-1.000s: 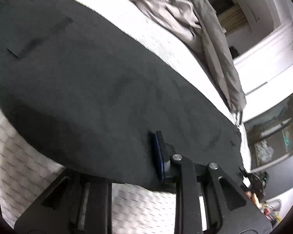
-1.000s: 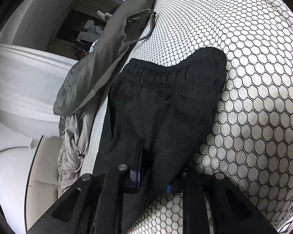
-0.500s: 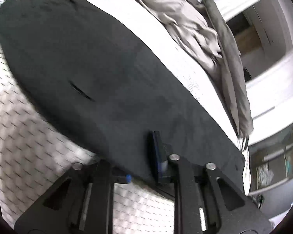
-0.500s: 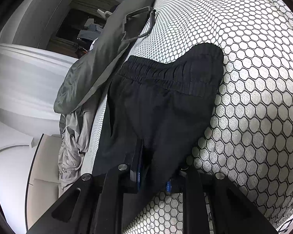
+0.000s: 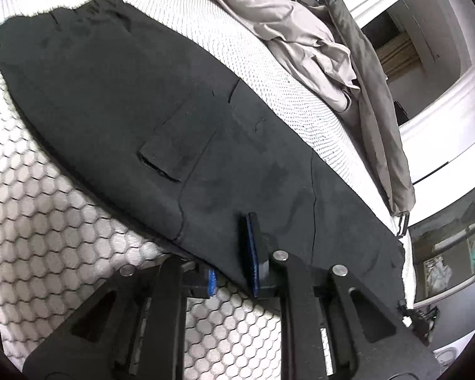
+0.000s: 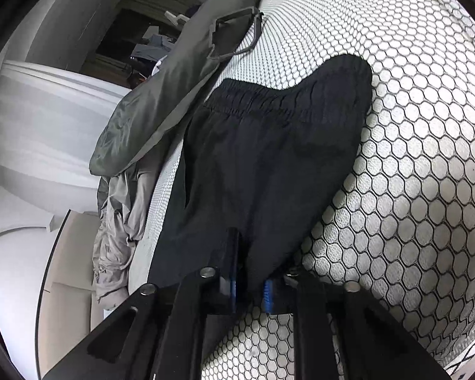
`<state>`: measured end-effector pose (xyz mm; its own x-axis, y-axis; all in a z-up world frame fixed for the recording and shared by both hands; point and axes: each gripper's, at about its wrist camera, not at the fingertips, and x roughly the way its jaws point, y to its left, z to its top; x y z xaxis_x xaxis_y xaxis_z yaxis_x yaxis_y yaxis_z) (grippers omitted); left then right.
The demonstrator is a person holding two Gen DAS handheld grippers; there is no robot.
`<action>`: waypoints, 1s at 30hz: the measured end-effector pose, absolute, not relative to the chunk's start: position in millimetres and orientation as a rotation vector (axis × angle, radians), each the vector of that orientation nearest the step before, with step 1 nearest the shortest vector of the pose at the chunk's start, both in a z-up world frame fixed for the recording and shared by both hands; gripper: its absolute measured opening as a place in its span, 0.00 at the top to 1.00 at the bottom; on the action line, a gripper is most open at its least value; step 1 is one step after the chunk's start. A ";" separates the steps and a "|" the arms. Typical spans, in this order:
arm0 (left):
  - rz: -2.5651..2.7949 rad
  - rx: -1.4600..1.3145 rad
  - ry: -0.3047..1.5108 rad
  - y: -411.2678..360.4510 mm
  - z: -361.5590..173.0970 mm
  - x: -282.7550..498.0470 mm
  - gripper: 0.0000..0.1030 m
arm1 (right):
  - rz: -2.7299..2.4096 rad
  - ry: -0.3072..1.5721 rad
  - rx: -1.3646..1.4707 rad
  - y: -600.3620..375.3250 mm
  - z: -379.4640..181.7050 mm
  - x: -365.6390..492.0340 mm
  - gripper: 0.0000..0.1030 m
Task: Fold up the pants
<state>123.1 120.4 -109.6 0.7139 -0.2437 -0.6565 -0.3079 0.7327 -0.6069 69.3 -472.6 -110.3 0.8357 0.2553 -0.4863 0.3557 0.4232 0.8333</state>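
Black pants (image 5: 142,95) lie stretched across a white bed cover with a honeycomb pattern (image 5: 47,237), a pocket flap (image 5: 174,145) showing mid-leg. My left gripper (image 5: 231,253) is shut on their near edge: one blue pad lies on top of the cloth, the other beneath it. In the right wrist view the pants (image 6: 269,158) run away to the gathered waistband (image 6: 269,101). My right gripper (image 6: 251,269) is closing on a ridge of the black cloth pinched between its blue pads.
A heap of grey and beige garments (image 5: 285,22) lies along the bed's far side beyond the pants, seen too as a grey jacket (image 6: 174,79). White cabinets (image 5: 443,95) and a dark doorway stand beyond. Honeycomb cover (image 6: 411,190) spreads to the right.
The left view has pulled back along the pants, so their far end and the pocket flap now show. The right gripper's pads have drawn closer on the cloth; its view barely shifted.
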 end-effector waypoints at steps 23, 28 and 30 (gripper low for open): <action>0.143 -0.685 0.743 161.6 -90.6 76.9 0.55 | -0.107 0.635 1.189 -485.4 -116.8 68.8 0.88; 0.251 -0.793 0.721 206.8 -102.4 80.9 0.90 | -0.111 0.637 1.182 -486.0 -118.3 67.1 0.88; 0.221 -0.853 0.692 216.8 -102.3 72.5 0.96 | -0.112 0.638 1.179 -484.9 -117.8 69.6 0.88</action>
<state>72.5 216.8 -102.3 0.7625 -0.0879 -0.6410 -0.4434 0.6506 -0.6165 69.6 -484.9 -117.8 0.8201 0.2415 -0.5188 0.4038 0.3982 0.8236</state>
